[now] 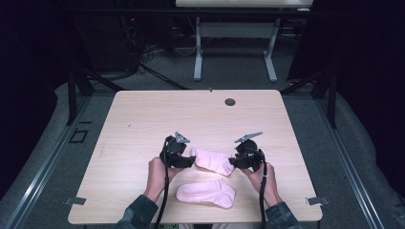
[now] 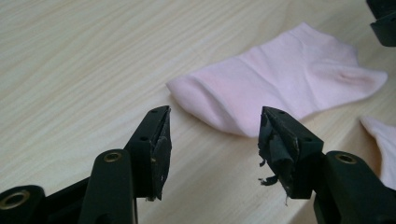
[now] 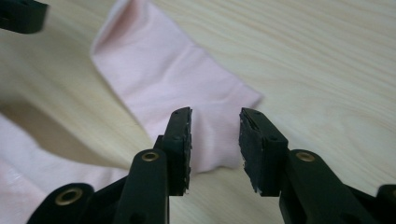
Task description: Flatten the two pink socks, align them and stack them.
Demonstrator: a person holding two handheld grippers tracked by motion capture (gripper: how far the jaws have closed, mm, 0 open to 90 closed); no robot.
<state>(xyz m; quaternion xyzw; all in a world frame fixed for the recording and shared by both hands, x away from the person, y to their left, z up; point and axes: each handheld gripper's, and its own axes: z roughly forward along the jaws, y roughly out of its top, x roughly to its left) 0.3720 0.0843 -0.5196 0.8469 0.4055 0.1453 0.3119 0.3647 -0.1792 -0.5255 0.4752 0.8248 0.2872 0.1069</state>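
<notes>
Two pink ankle socks lie flat on the wooden table (image 1: 143, 124). The farther sock (image 1: 212, 161) stretches between my two grippers. My left gripper (image 1: 191, 161) is at its left end and stands open; in the left gripper view its jaws (image 2: 215, 135) hover just short of the sock's rounded end (image 2: 280, 79), with nothing between them. My right gripper (image 1: 232, 162) is at the other end, also open. In the right gripper view (image 3: 215, 140) the sock's edge (image 3: 159, 74) lies below the gap, and the pads do not press on it. The nearer sock (image 1: 206, 193) lies apart, close to the front edge.
A round cable hole (image 1: 230, 101) sits near the table's far edge. Metal brackets (image 1: 75, 201) stick out at the front corners. Beyond the table stand a white desk frame (image 1: 234, 43) and dark curtains. The nearer sock also appears at the right edge of the left gripper view (image 2: 385, 144).
</notes>
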